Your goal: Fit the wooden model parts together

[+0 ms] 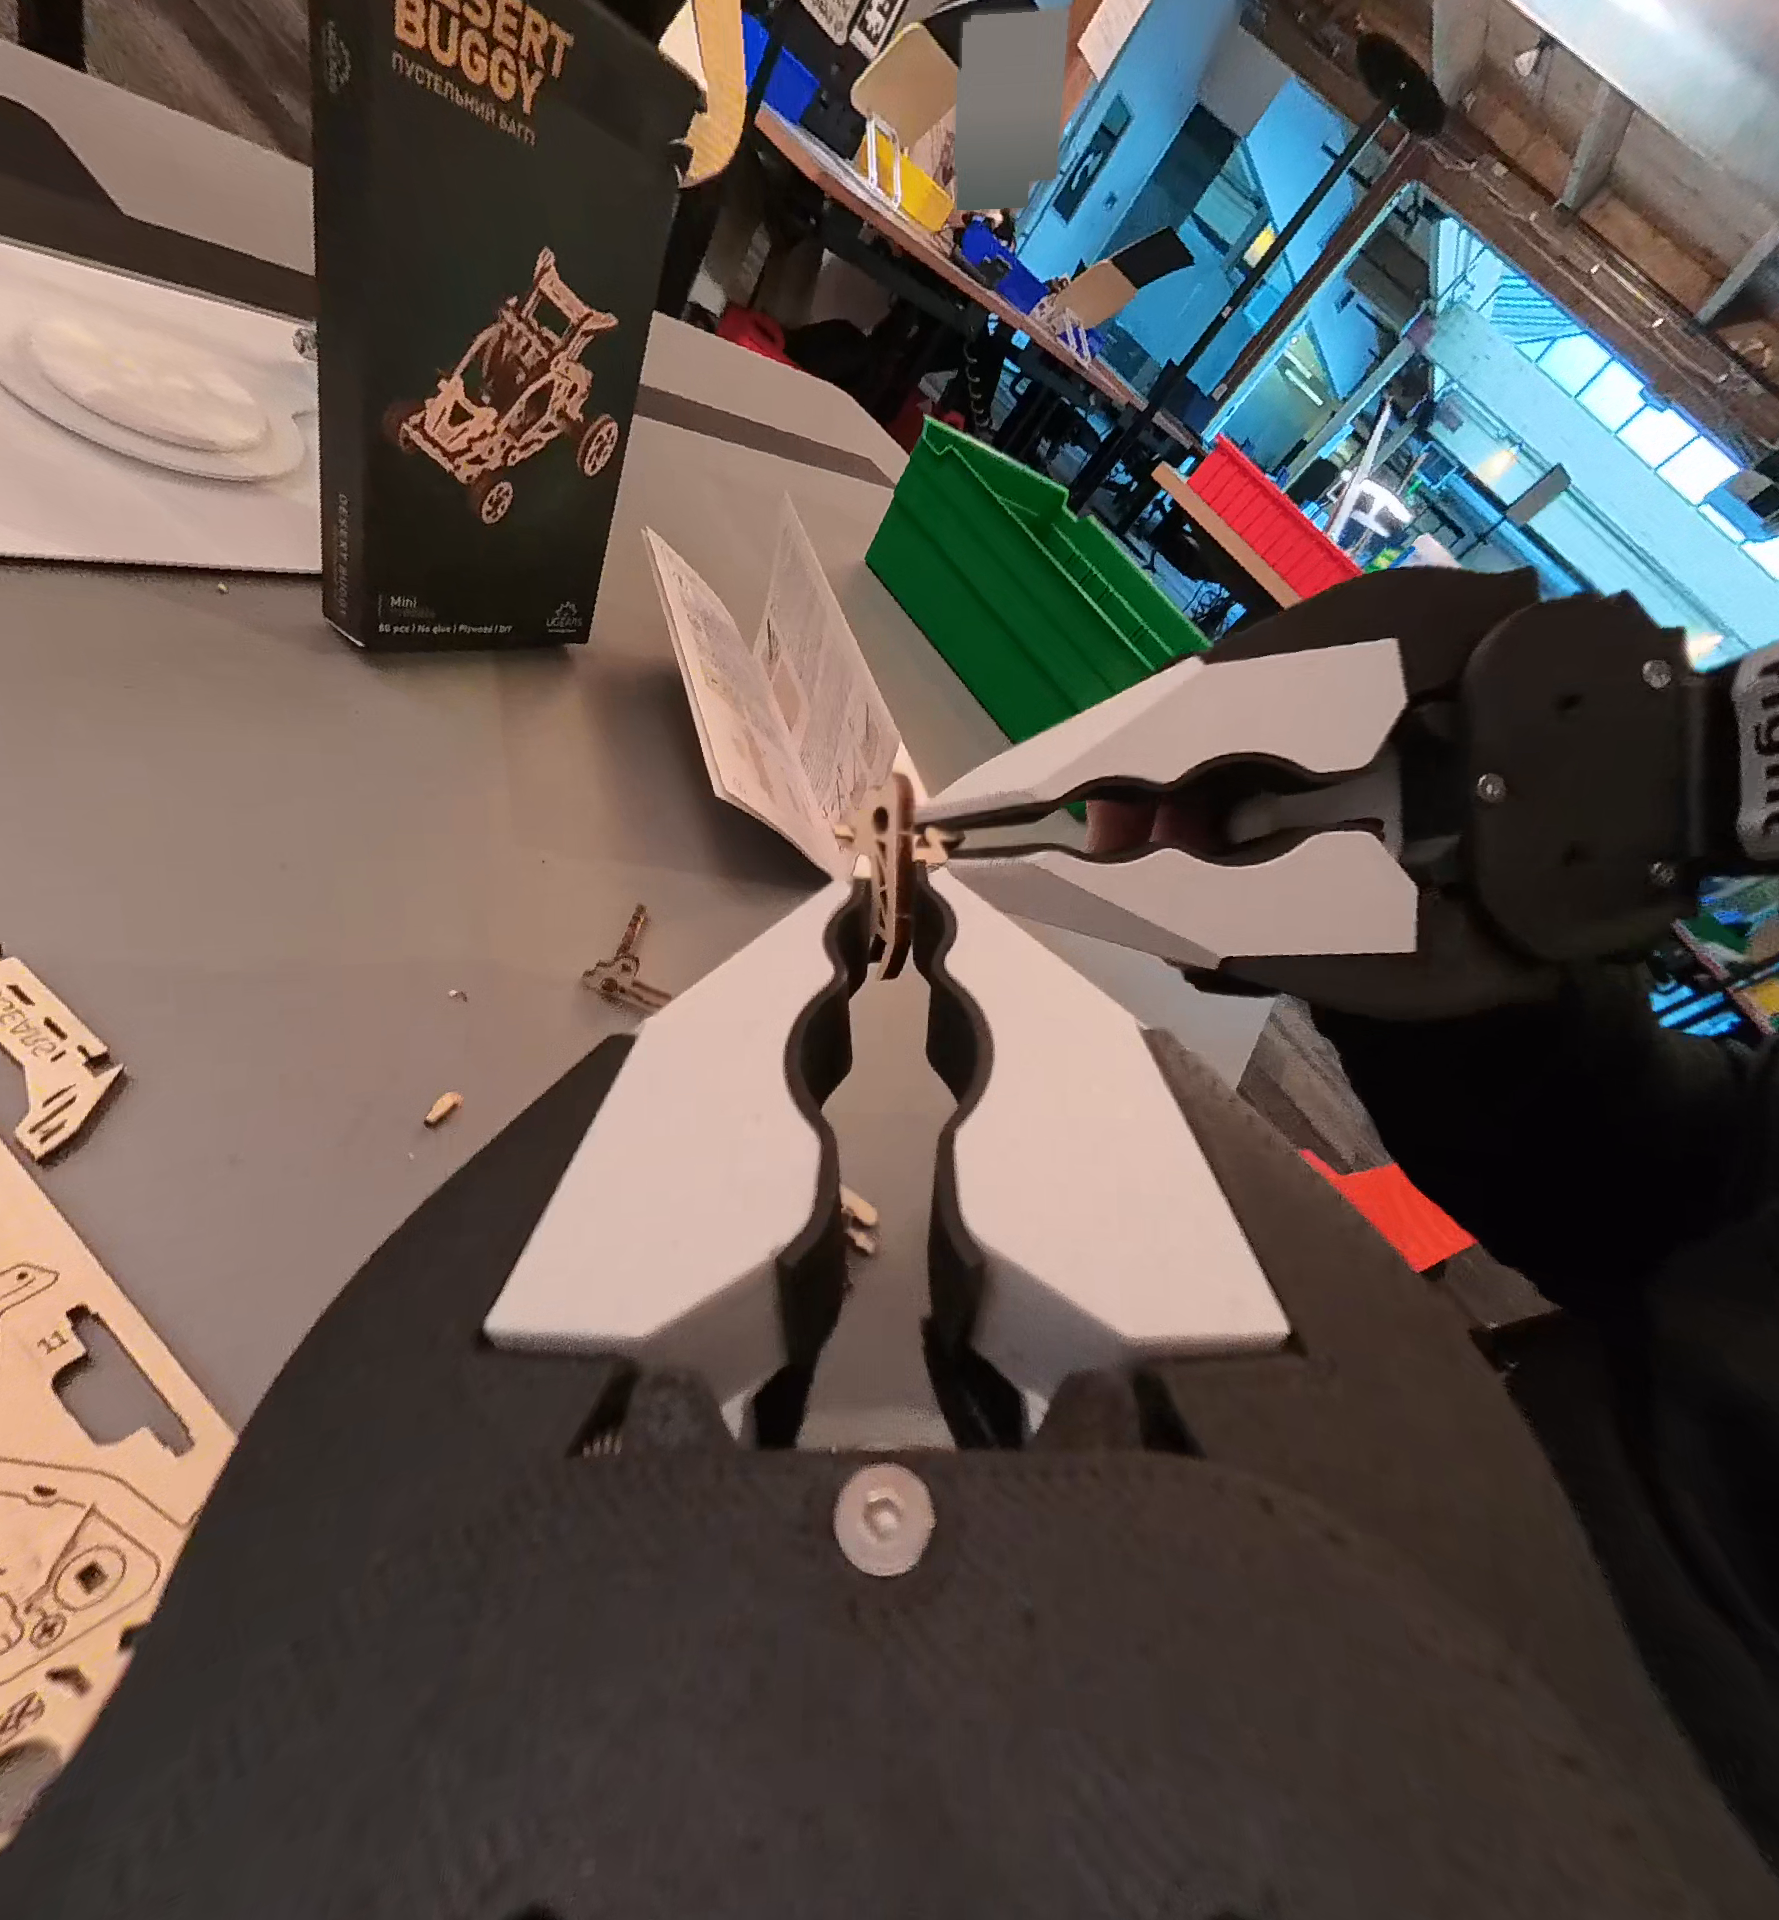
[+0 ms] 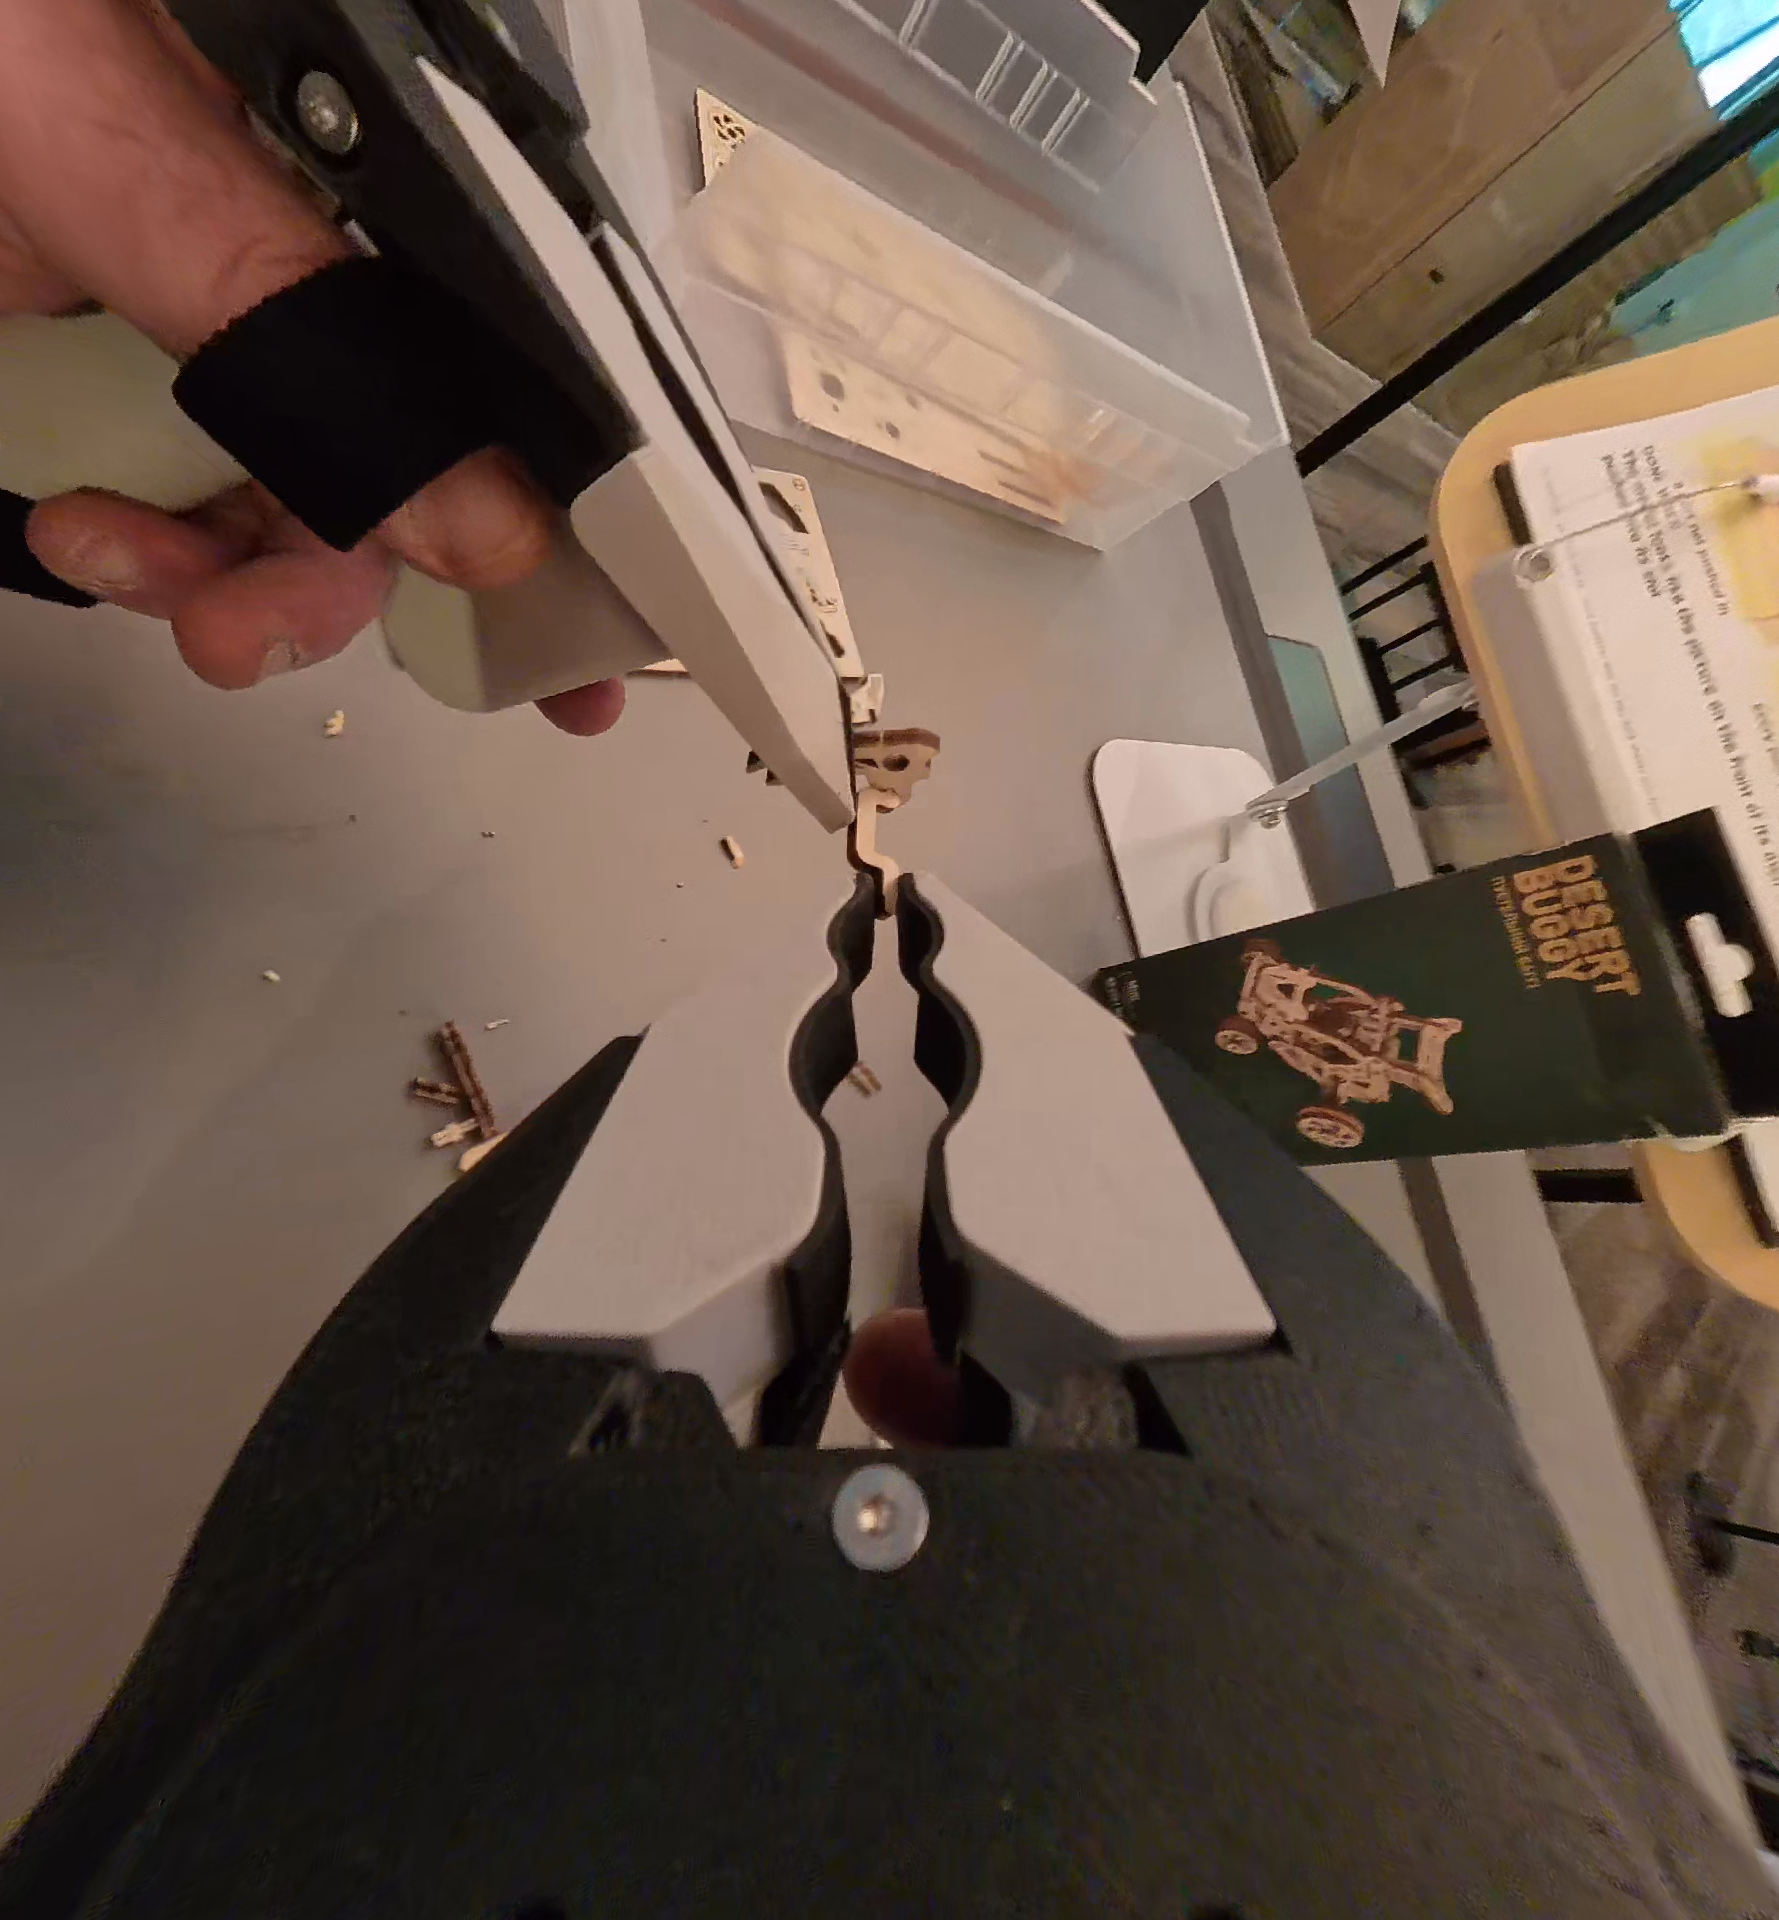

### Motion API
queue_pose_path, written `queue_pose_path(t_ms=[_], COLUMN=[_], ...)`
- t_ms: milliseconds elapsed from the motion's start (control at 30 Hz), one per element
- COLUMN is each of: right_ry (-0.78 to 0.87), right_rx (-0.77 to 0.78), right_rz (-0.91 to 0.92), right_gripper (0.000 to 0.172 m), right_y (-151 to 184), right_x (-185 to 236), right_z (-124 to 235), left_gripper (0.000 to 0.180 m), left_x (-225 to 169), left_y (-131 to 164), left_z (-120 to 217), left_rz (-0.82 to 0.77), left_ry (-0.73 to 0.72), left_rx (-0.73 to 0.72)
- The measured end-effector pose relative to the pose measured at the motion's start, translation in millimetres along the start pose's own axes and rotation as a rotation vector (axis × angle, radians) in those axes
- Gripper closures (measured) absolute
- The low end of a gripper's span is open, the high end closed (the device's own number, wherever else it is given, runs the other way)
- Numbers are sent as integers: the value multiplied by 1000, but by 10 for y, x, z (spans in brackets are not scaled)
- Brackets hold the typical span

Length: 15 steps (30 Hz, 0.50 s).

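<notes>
A: We have 2 grippers meeting tip to tip above the grey table (image 1: pixel 241 779). The left gripper (image 1: pixel 890 904) has its jaws closed on a flat wooden part (image 1: pixel 893 894) that stands on edge, its upper end sticking out past the fingertips.

B: And the right gripper (image 2: pixel 883 894) comes in from the right side of the left wrist view, jaws pinched on a thin hooked wooden piece (image 2: pixel 867 836). In the right wrist view we see that piece reach up to the flat wooden part at the tip of the left gripper.

A: The 2 parts touch there. Whether the hook already sits in its hole, we cannot tell; the joint is small and partly hidden behind a fingertip.

B: Around us: the dark model box (image 1: pixel 480 312) stands upright on the table, an open instruction leaflet (image 1: pixel 781 686) props just behind the grippers, and a green bin (image 1: pixel 1010 592) sits farther back.

A: A cut-out plywood sheet (image 1: pixel 23 1455) lies at the left, loose wooden bits (image 1: pixel 620 961) lie scattered on the table, and a clear tray (image 2: pixel 968 343) holds more sheets. A hand (image 2: pixel 189 416) grips the left gripper.
</notes>
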State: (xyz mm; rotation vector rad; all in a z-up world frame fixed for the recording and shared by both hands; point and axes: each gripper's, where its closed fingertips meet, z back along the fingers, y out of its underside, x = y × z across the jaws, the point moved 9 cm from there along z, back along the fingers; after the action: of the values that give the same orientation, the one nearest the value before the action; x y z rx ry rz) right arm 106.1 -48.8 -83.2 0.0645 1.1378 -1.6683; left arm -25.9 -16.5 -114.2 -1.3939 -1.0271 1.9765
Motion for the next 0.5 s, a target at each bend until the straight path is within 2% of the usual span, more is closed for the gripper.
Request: queue_pose_path(t_ms=[33, 100, 267, 433, 500], right_ry=[-10, -19, -119, -192, -195], right_rx=[5, 9, -1, 89, 171], right_rz=[-26, -75, -213, -239, -269], right_gripper=[170, 165, 153, 149, 148], right_y=[14, 43, 253, 554, 617], right_x=[20, 75, 135, -78, -88], right_z=[-8, -21, -18, -147, -284], left_gripper=[176, 176, 176, 176, 176], left_x=[-7, -30, 49, 197, 240], left_y=[19, 73, 178, 268, 285], left_z=[4, 10, 83, 105, 105], left_rz=[-16, -75, -107, -126, -119], left_ry=[-11, -38, -64, -125, -133], left_rx=[8, 34, 80, 137, 134])
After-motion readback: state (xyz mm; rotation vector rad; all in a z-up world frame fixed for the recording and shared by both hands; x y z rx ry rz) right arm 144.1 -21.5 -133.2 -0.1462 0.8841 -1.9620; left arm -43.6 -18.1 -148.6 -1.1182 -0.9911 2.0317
